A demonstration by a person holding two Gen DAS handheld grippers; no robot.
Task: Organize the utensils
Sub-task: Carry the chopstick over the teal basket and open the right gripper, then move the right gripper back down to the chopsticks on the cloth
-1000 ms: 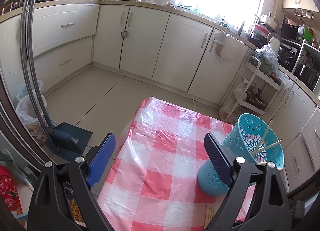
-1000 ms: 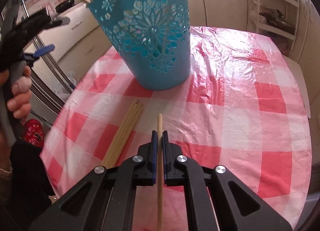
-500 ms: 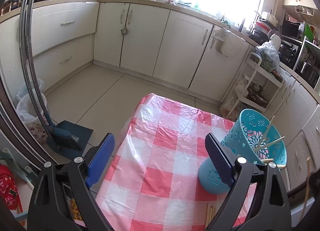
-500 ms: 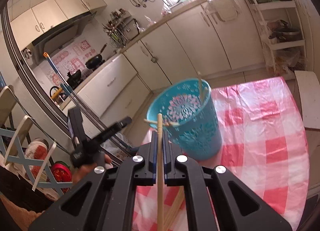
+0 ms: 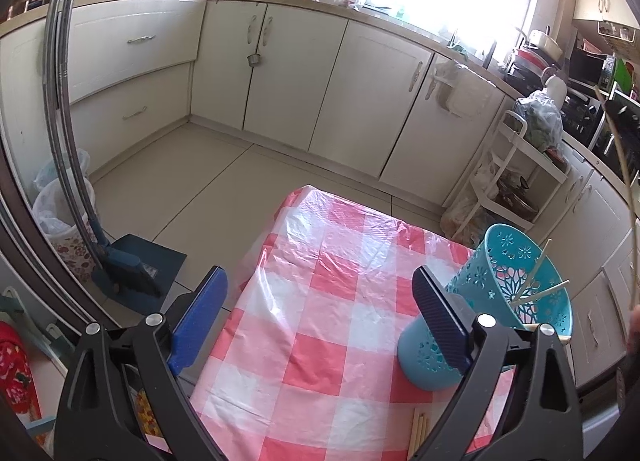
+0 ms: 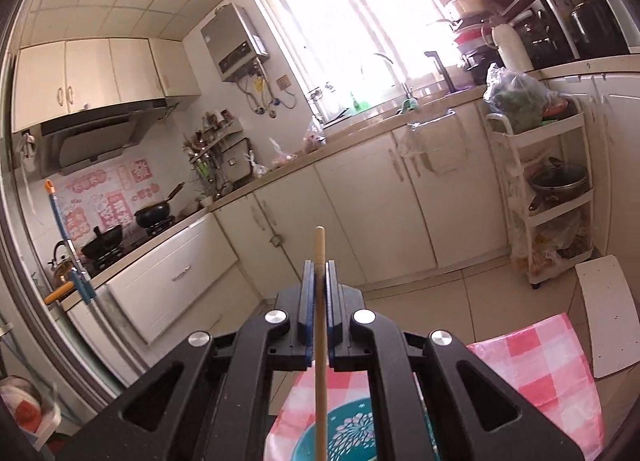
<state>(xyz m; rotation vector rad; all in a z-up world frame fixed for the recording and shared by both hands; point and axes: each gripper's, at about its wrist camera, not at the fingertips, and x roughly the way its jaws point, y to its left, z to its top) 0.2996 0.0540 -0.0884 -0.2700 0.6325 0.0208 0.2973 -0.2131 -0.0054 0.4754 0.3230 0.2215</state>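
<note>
**Chopstick up, holder straight below**

My left gripper (image 5: 316,317) hangs idle over the checked table (image 5: 320,333), jaws wide and empty. Just right of it stands the teal holder (image 5: 492,301), mouth tilted up. My right gripper (image 6: 319,285) is pinched tight on one chopstick (image 6: 319,337), held well above the holder (image 6: 348,435). The stick's long axis runs down toward that mouth, so this hand is nearer; I judge it needs tipping downward next.

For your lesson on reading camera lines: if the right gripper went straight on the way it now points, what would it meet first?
The right gripper, shut on a chopstick, points across open floor at the white cabinets below the counter. Nothing nearer shows in that line, though depth is hard to judge.
</note>
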